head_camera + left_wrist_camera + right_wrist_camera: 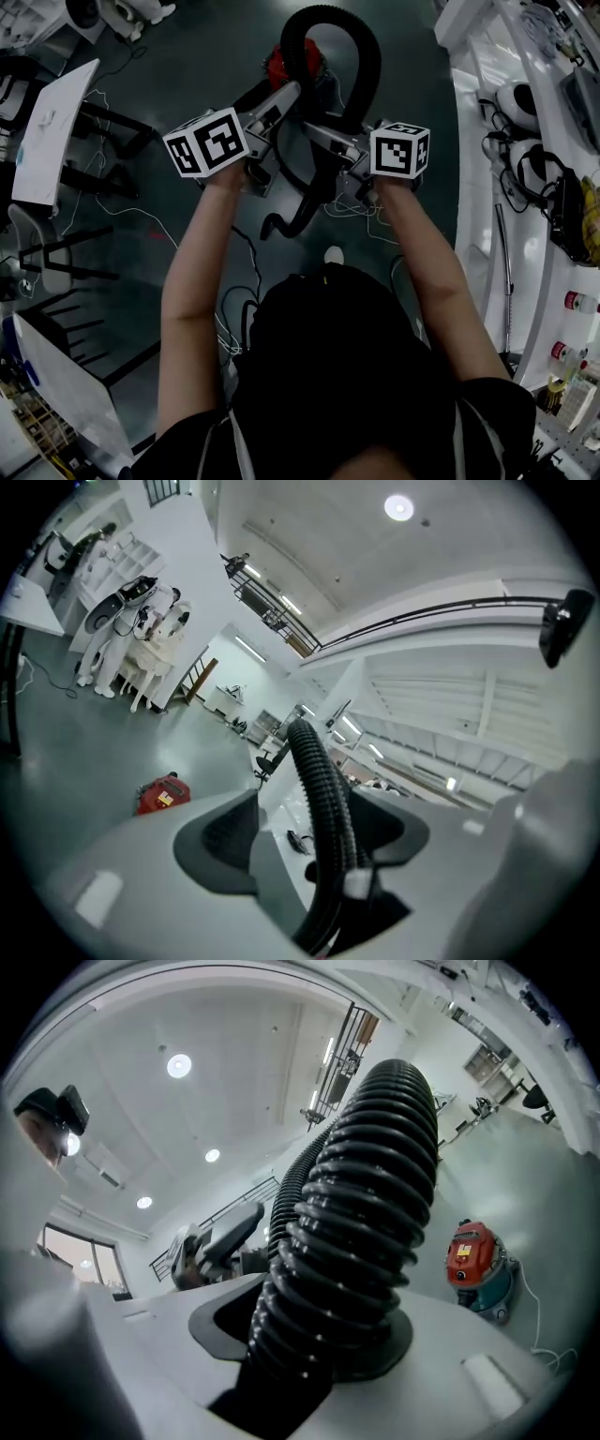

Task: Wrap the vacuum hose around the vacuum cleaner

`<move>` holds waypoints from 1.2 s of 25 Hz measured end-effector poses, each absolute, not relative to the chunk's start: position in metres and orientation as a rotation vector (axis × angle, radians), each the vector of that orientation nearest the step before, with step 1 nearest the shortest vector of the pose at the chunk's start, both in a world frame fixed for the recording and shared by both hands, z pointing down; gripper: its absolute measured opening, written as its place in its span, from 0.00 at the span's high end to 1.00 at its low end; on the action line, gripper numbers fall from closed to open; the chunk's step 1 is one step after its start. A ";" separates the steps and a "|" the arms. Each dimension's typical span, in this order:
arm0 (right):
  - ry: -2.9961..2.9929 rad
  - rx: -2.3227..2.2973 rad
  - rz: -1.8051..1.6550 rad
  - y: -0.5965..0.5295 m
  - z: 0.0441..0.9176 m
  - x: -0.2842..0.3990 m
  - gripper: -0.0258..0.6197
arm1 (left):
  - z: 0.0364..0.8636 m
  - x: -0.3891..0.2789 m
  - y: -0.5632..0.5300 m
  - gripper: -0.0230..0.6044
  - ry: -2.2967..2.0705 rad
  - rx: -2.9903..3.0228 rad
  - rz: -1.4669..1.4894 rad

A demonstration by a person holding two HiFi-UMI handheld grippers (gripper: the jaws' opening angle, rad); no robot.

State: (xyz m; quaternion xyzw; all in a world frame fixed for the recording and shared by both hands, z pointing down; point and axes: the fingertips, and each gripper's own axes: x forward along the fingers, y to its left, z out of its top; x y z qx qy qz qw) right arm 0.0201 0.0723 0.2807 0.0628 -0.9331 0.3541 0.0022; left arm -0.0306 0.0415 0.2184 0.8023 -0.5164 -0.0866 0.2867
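Observation:
A black ribbed vacuum hose arches in a loop above the red vacuum cleaner, which stands on the dark floor. Its lower end hangs down between my arms. My left gripper is open. In the left gripper view the hose runs between the jaws and rests against the right pad, with a gap to the left pad. My right gripper is shut on the hose, which fills the space between its pads. The vacuum cleaner shows on the floor beyond.
White benches with headsets and bottles line the right side. A white table and dark chairs stand at the left. Thin cables trail over the floor. White robot figures stand far off in the left gripper view.

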 end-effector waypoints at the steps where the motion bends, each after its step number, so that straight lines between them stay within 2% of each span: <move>1: -2.936 0.224 1.125 0.066 0.279 0.024 0.67 | 0.223 -0.031 0.048 0.49 -1.379 2.160 -0.222; 10: -2.972 0.357 1.144 0.034 0.261 0.032 0.67 | 0.305 0.001 0.123 0.46 -1.295 2.224 0.034; 15: -2.969 0.387 1.114 0.023 0.247 0.025 0.67 | 0.343 -0.002 0.136 0.46 -1.321 2.245 0.211; 30: -3.007 0.510 1.032 -0.005 0.210 0.051 0.67 | 0.373 0.037 0.113 0.44 -1.222 2.435 0.454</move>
